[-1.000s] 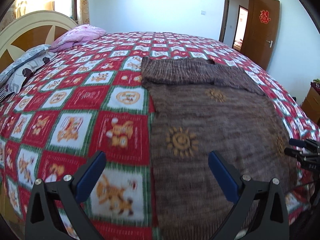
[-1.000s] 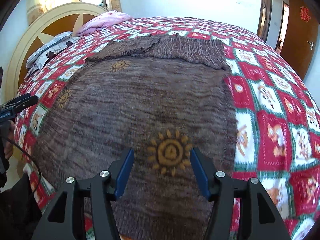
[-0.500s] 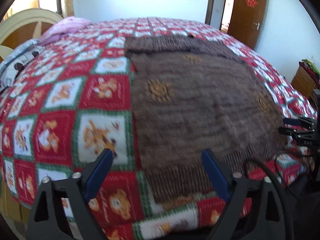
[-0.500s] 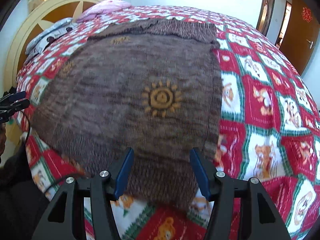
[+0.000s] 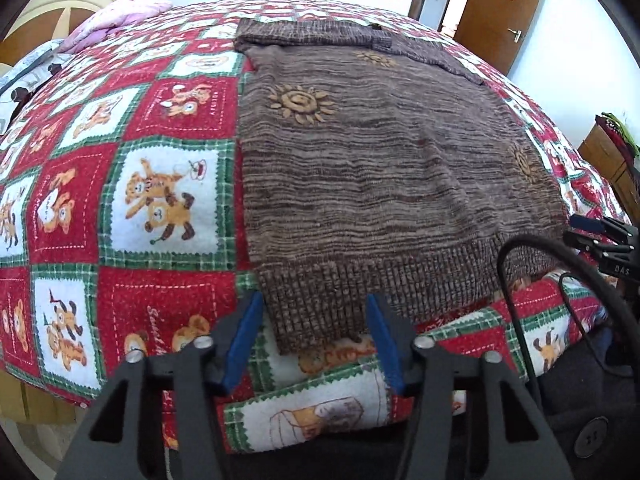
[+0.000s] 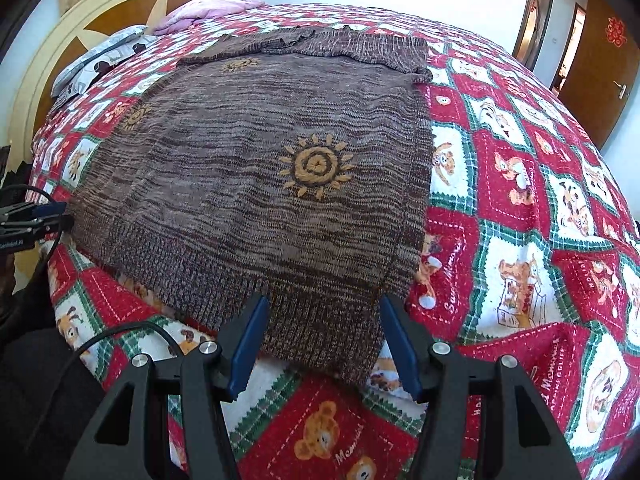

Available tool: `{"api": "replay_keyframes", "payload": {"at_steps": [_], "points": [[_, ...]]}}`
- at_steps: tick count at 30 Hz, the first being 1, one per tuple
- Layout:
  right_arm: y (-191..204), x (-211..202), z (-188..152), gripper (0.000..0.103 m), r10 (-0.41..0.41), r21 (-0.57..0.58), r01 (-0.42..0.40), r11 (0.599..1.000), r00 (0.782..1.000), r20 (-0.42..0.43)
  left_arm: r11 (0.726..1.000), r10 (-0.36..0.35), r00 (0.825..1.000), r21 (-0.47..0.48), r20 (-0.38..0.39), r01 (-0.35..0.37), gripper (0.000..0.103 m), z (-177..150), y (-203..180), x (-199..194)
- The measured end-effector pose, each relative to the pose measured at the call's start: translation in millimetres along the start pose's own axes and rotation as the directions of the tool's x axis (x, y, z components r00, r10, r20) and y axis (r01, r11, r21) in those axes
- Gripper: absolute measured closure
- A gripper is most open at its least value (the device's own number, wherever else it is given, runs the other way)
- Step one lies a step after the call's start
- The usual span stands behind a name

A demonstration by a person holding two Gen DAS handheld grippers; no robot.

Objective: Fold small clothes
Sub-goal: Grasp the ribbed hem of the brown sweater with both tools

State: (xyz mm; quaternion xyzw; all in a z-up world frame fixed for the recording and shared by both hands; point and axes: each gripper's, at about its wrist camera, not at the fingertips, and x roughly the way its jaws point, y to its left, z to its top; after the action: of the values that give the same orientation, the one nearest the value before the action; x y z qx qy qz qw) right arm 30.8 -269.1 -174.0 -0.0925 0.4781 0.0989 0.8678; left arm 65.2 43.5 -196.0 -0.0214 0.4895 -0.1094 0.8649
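Note:
A brown knitted sweater (image 5: 380, 168) with orange sun motifs lies flat on the bed, its sleeves folded across the far end. Its ribbed hem hangs at the bed's near edge. My left gripper (image 5: 314, 340) is open, its blue pads on either side of the hem's left corner. My right gripper (image 6: 322, 344) is open, its pads on either side of the hem near the right corner of the sweater (image 6: 260, 168). Neither gripper holds the cloth. Each gripper shows at the edge of the other's view.
The bed carries a red, green and white bear-print quilt (image 5: 132, 184), which also shows in the right wrist view (image 6: 520, 216). A pink cloth (image 5: 116, 20) and a pillow lie by the headboard (image 6: 100, 36). A brown door (image 5: 504, 12) stands beyond. A black cable (image 5: 520, 280) loops near the hem.
Both grippers have drawn back from over the sweater's body to its hem at the near bed edge. The left gripper's jaws have narrowed but stay open.

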Motion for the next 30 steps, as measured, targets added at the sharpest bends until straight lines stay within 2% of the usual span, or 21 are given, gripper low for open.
{"api": "replay_keyframes", "payload": {"at_steps": [1,3,6,8,10,12,18,29,30], "points": [[0,0,-1,0.044,-0.002,0.001,0.002,1.0,1.0,-0.004,1.0,0.0,1.0,0.0,-0.001,0.0,0.061,-1,0,-1],[-2,-1,-2,0.044,-0.004,0.007,0.004,1.0,1.0,-0.011,1.0,-0.002,1.0,0.0,-0.008,0.002,0.066,-1,-2,1],[-6,-4,-4,0.044,-0.009,0.016,0.009,1.0,1.0,-0.014,1.0,0.006,1.0,0.008,-0.007,-0.006,0.069,-3,-3,0],[-10,-7,-5,0.044,-0.005,0.03,0.006,1.0,1.0,-0.009,1.0,0.016,1.0,0.015,-0.005,-0.016,0.075,-3,-3,1],[-14,-10,-6,0.044,0.007,0.05,-0.006,0.999,1.0,-0.009,1.0,0.006,1.0,0.011,-0.006,-0.006,0.089,-2,-2,1],[-17,-13,-8,0.044,0.019,0.067,-0.018,0.998,1.0,-0.01,1.0,-0.009,1.0,0.004,-0.006,0.009,0.092,-1,0,0],[-20,-14,-14,0.044,0.048,0.09,-0.045,0.995,0.998,-0.028,0.999,-0.037,0.999,0.003,0.024,0.037,0.095,2,1,-7],[-23,9,-17,0.044,0.085,0.138,-0.07,0.988,0.991,-0.107,0.998,-0.065,0.997,0.004,0.048,0.065,0.095,3,0,-8],[-23,12,-17,0.051,0.084,0.141,-0.067,0.988,0.99,-0.117,0.997,-0.071,0.996,0.004,0.052,0.071,0.095,4,0,-9]]}}
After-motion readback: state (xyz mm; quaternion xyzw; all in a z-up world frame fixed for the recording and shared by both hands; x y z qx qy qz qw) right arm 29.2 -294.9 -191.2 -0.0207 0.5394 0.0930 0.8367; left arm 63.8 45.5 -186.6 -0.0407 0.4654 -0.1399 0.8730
